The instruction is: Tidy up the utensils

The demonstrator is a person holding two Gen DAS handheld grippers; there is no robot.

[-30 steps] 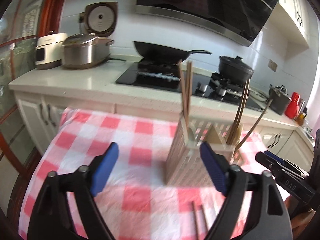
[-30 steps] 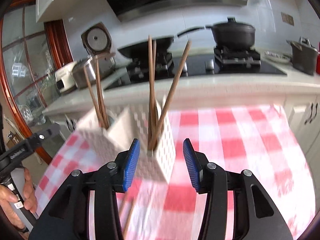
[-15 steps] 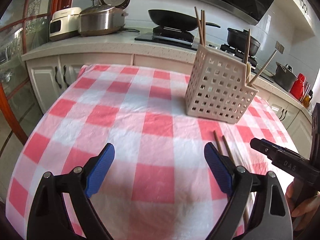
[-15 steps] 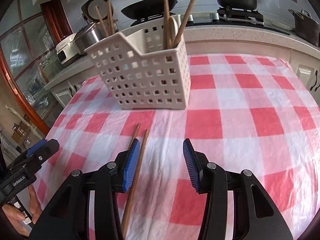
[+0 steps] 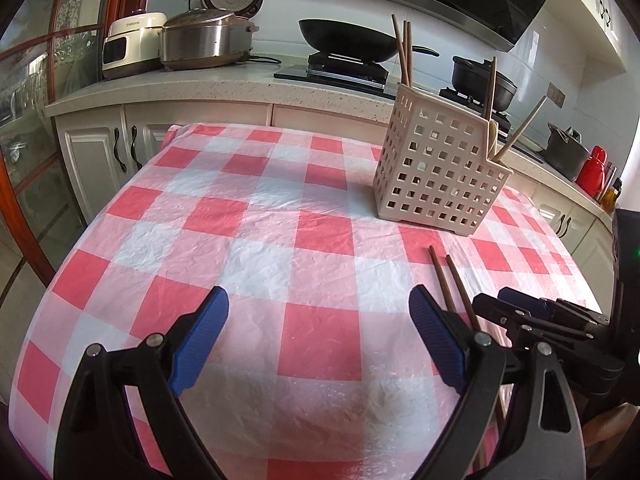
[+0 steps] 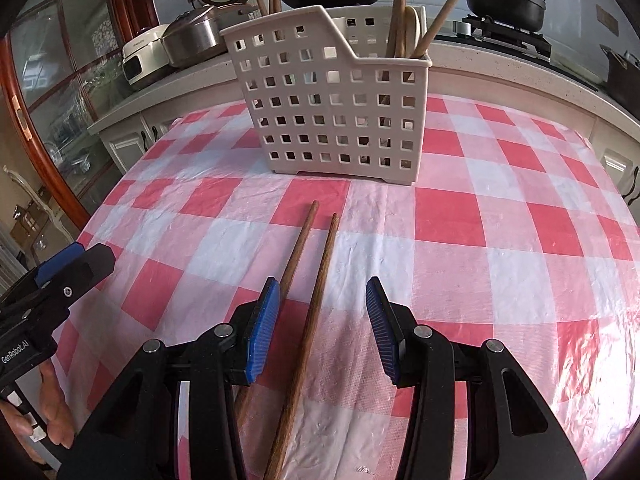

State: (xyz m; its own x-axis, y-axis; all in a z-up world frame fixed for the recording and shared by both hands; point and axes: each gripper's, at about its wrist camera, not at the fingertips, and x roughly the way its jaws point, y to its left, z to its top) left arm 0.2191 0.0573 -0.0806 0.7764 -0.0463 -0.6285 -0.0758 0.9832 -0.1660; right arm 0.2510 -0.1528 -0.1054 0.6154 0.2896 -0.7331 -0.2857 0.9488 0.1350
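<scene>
A white perforated utensil basket [image 6: 336, 108] stands on the red-checked tablecloth [image 6: 500, 240], with several wooden chopsticks and a spoon upright in it; it also shows in the left wrist view as the basket [image 5: 440, 168]. Two brown chopsticks [image 6: 316, 280] lie side by side on the cloth in front of it, also seen as the chopsticks [image 5: 450, 280]. My right gripper [image 6: 322, 320] is open low over them, one chopstick between its blue pads, the other under the left pad. My left gripper [image 5: 318, 334] is open over bare cloth, left of the chopsticks.
Behind the table runs a kitchen counter [image 5: 200, 92] with rice cookers [image 5: 204, 40], a wok [image 5: 344, 40] and a black pot [image 6: 504, 0] on the hob. A hand [image 6: 52, 408] holds the left gripper at the table's left edge.
Both grippers have pulled back from the basket and come down toward the cloth. The two lying chopsticks now sit right under the right gripper. Neither gripper's opening has changed.
</scene>
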